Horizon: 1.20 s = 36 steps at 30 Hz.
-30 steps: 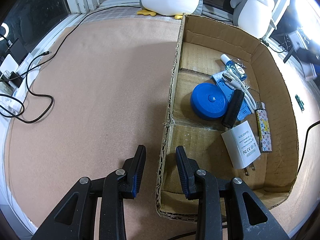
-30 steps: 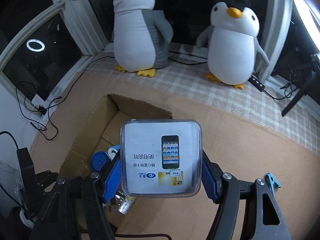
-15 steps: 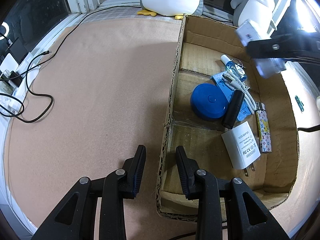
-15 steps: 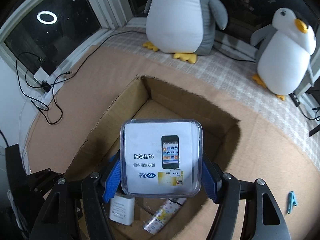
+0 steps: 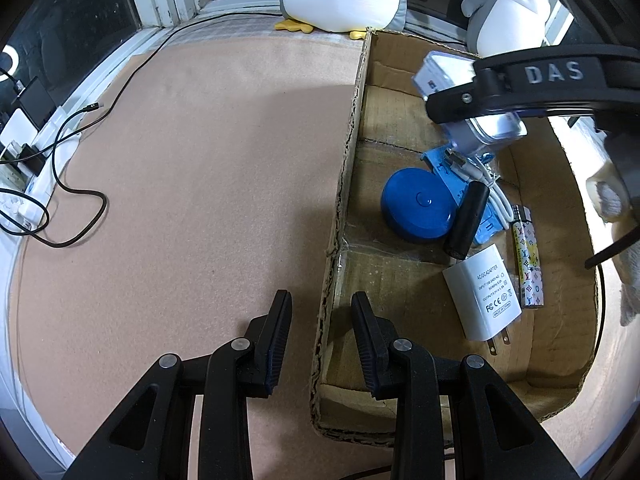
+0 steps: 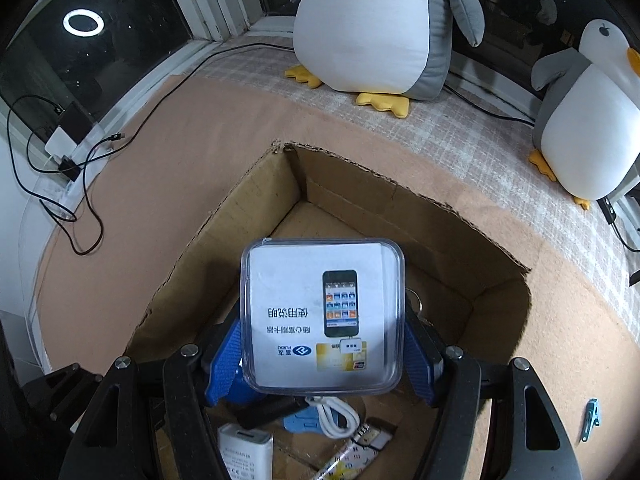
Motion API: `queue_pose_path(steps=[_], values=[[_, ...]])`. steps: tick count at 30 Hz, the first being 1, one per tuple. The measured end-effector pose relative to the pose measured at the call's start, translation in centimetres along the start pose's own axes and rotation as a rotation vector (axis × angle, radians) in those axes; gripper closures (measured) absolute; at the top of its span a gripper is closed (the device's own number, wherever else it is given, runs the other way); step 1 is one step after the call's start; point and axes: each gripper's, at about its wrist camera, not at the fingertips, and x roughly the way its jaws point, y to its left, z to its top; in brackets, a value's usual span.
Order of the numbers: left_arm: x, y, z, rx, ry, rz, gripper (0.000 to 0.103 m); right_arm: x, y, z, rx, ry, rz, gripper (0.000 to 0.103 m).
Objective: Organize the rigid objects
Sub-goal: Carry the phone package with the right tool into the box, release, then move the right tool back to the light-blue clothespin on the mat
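Your right gripper [image 6: 322, 354] pinched the clear plastic case [image 6: 322, 316] between its blue pads, over the cardboard box [image 6: 400, 200]. Only the left wrist view showed that case [image 5: 472, 120] hanging above the blue disc [image 5: 420, 210] and white charger [image 5: 482, 292]. Your left gripper [image 5: 320, 328] straddled the box wall, gripping nothing I could see.

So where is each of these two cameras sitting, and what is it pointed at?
Left wrist: sits on the left gripper, looking down its fingers astride the cardboard box wall; the right gripper shows at upper right.
Right wrist: sits on the right gripper, looking down over the clear case it grips above the box.
Shared: box, case, white charger, both plush penguins.
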Motion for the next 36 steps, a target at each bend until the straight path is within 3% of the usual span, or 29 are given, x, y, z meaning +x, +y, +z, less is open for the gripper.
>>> queue_pose_path(steps=[10,23,36], values=[[-0.1,0.1,0.1,-0.001,0.000,-0.001,0.069,0.8,-0.1,0.0,0.007,0.007,-0.012,0.037],[-0.1,0.2,0.0,0.000,-0.001,0.001,0.069,-2.2,-0.6,-0.9,0.008,-0.058,0.031,0.032],[0.0,0.3,0.0,0.007,-0.001,0.007,0.069,-9.3,-6.9,-5.9,0.104,-0.187,0.076,0.033]])
